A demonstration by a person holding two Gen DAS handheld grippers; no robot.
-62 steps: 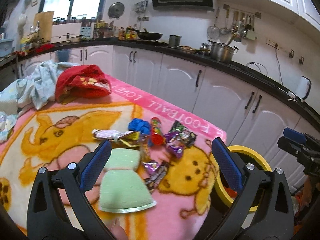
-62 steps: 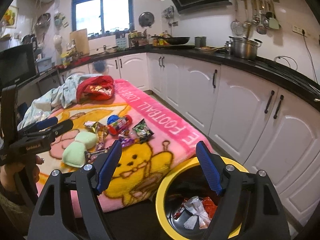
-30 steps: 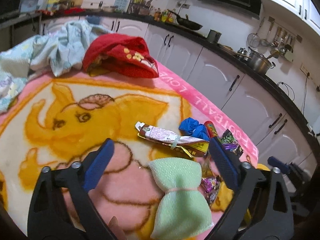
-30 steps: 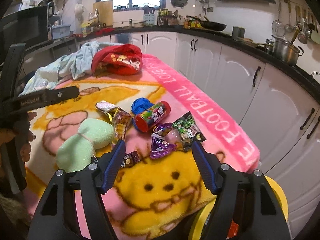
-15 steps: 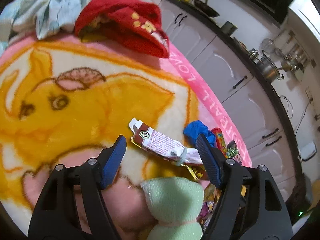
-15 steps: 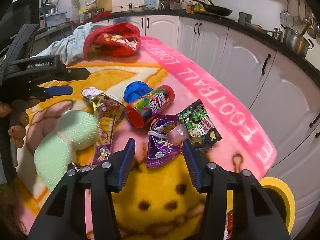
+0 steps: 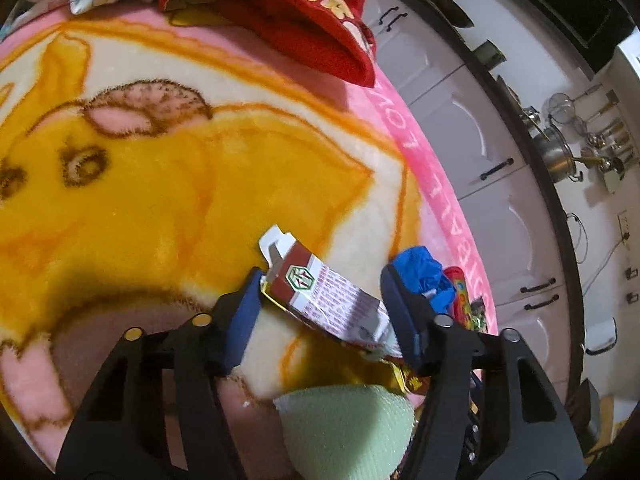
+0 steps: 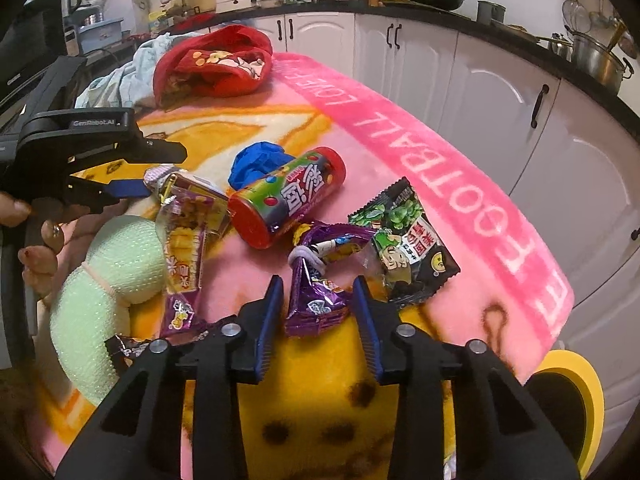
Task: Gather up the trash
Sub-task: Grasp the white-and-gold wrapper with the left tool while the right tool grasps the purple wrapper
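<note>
Left gripper (image 7: 324,312) straddles the brown-and-white carton (image 7: 320,296), jaws apart — right gripper (image 8: 318,316) brackets the purple wrapper (image 8: 316,296), unclenched.

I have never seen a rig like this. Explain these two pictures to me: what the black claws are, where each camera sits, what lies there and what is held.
A person holds a two-finger gripper in each hand; no robot. Each picture comes from a camera on one gripper, looking along its fingers. The left gripper straddles a maroon-and-white wrapper, fingers open. The right gripper straddles a purple wrapper, also open. Nothing is held yet. On the pink blanket lie a candy tube, a blue glove and a green sponge; a yellow bin stands beside it.
</note>
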